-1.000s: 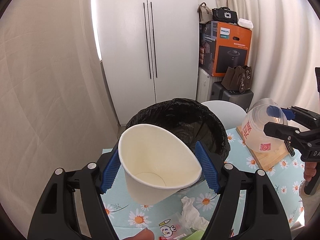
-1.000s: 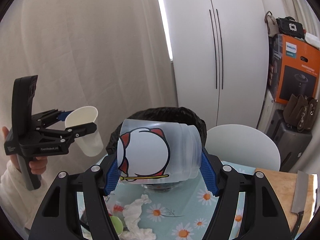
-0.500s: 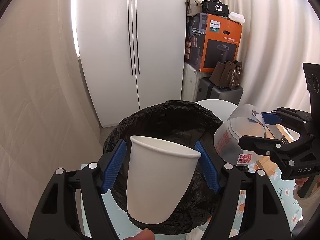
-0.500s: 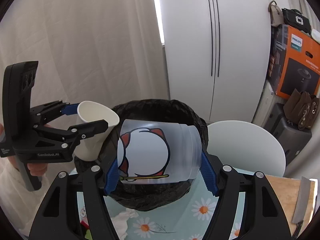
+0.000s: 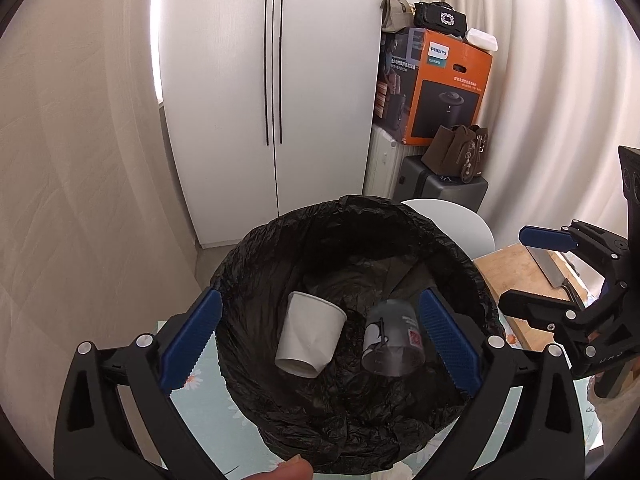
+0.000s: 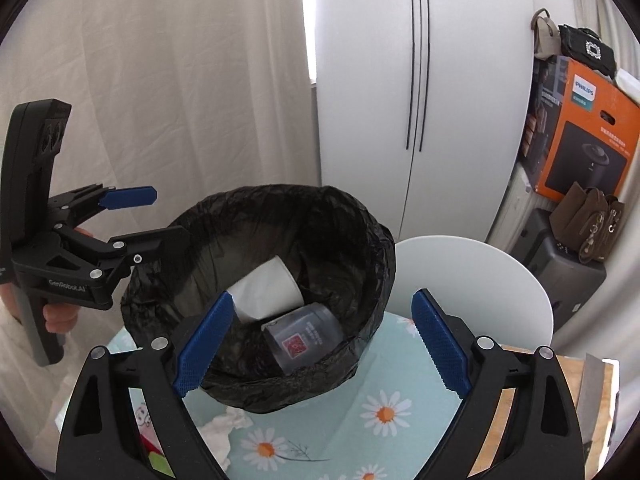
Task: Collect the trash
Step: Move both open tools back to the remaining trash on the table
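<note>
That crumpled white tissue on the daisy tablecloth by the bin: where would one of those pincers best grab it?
Probably from above, pinching the raised crumpled ridge of the tissue. It lies low and loose on the tablecloth, so there is no side to slip under. The right gripper hangs nearest, jaws opening with nothing between them.

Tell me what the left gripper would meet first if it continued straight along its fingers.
Probably the white paper cup lying inside the black bin liner. The left gripper, jaws opening and empty, points down into the bin; depth is uncertain.
</note>
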{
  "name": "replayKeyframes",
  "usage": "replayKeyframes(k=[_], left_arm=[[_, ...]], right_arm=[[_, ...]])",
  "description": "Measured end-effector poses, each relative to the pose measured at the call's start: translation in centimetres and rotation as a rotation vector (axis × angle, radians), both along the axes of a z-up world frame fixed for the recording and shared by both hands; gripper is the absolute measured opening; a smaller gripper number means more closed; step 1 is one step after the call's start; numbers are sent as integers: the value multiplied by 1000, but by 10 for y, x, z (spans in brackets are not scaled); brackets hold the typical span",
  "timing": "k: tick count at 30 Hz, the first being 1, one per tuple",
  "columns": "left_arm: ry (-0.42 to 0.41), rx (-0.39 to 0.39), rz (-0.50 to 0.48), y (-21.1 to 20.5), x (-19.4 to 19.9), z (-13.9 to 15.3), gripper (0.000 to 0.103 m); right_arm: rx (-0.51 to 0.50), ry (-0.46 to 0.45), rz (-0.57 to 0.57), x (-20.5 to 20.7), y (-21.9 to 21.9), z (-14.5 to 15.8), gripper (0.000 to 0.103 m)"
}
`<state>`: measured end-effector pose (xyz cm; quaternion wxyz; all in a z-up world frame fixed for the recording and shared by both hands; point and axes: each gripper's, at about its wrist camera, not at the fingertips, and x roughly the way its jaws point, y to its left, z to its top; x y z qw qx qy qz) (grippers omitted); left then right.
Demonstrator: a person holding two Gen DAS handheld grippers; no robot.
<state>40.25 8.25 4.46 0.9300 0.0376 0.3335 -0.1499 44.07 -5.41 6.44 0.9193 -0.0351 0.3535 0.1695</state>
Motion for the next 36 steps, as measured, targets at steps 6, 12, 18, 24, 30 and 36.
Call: replayKeyframes(k=[6,12,18,24,30,36], left_arm=[[10,33,50,5,-26,7,97],[18,59,105,13,-58,12,97],[20,81,168,23,-96,14,97],[19,101,207,30,-137,15,97],[31,102,253,36,-173,10,97],[53,110,290,36,-203,0,97]], right_arm=[[9,-1,4,-19,-8,5,86],[22,-6,26,-41,-9,10,87],[18,-8,57,-65,-5,11,88],[19,-9,84,-93,-1,14,88],[3,3,116,-122,4,12,88],[-9,17,145,-148,5,7,88]])
